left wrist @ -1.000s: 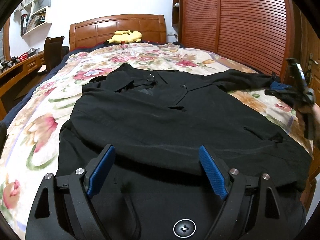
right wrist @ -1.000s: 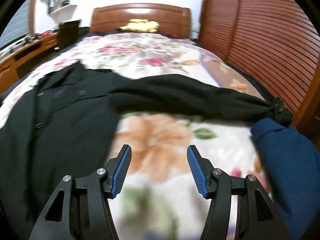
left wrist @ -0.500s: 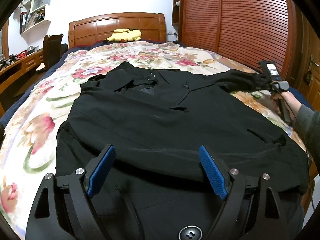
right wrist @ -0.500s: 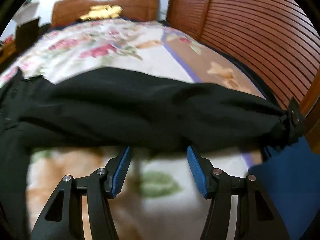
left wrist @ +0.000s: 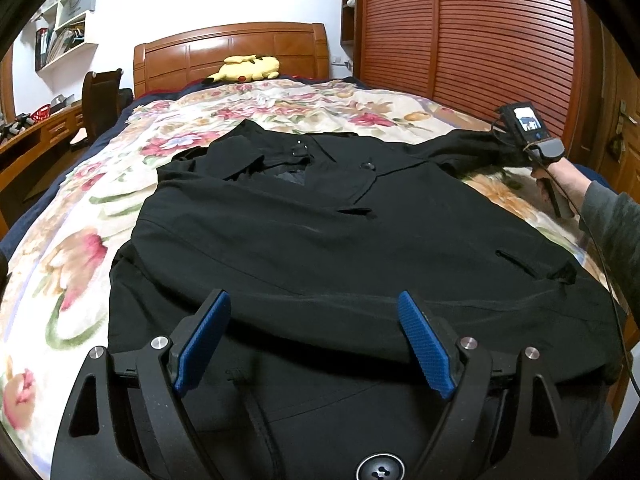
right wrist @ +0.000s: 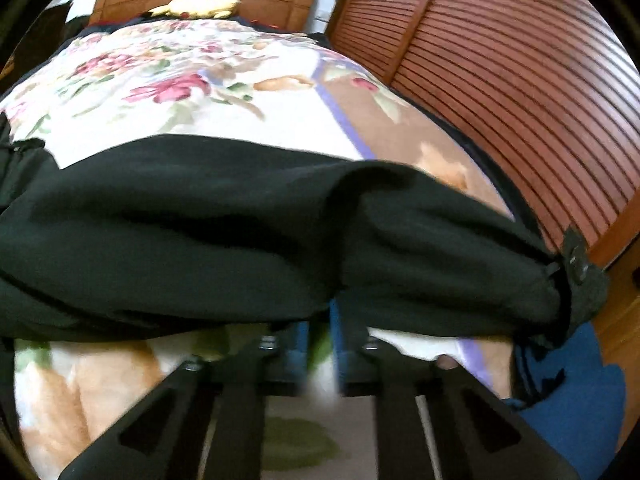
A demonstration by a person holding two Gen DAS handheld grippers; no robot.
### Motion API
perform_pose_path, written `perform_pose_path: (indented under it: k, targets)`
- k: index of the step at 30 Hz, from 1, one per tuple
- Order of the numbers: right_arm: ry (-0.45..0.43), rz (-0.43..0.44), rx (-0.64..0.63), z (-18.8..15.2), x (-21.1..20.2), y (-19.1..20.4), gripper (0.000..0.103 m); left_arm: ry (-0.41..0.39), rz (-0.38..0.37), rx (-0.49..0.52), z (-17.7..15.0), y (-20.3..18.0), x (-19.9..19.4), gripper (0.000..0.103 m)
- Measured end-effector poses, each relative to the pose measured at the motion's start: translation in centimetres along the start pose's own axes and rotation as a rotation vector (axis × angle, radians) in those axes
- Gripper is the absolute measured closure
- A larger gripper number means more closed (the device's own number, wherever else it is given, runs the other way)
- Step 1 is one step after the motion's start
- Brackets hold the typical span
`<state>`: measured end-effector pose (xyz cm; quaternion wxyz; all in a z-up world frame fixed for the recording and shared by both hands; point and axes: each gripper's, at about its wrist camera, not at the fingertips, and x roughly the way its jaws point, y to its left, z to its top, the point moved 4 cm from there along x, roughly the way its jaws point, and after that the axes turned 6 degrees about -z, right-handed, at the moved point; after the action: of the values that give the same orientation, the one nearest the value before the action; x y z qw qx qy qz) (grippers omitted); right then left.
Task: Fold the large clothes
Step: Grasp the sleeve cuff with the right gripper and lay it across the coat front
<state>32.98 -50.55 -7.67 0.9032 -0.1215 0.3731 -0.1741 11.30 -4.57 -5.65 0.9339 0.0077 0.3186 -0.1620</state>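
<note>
Right gripper (right wrist: 320, 340) now closed on sleeve (right wrist: 360, 240), one black coat (left wrist: 320, 240), left gripper (left wrist: 314, 340) jaws apart

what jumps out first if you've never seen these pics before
A big black coat lies spread flat across the floral bedspread, filling the middle of the bed. The left gripper hangs open over the coat's hem, while the right gripper has nearly closed at the edge of the sleeve stretched toward the wooden wardrobe. A yellow plush sits by the headboard.

Black buttoned coat (left wrist: 320, 240), spread flat on floral bed, sleeve (right wrist: 240, 232) outstretched sideways
</note>
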Motion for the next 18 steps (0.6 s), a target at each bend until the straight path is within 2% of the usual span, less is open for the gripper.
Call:
perform_pose_path:
  k: [3,8,12,15,18]
  targets:
    - [-0.079,0.014,-0.008,0.8,-2.9,0.1,0.101,-0.005,0.002,0.002,0.0,0.0,-0.1,0.017]
    - [-0.277,0.076,0.001,2.8,-10.2,0.6,0.101,-0.016,0.002,-0.004,0.0,0.2,-0.4,0.017]
    - [-0.427,0.194,-0.032,2.6,-17.4,2.5,0.101,-0.027,0.0,-0.013,0.0,0.3,-0.6,0.017]
    - [-0.475,0.282,-0.095,0.9,-21.3,5.2,0.101,-0.031,0.0,-0.023,-0.1,0.4,-0.8,0.017]
    - [-0.481,0.372,-0.167,-1.9,-24.0,8.2,0.101,-0.04,0.0,-0.034,-0.1,0.6,-1.0,0.017]
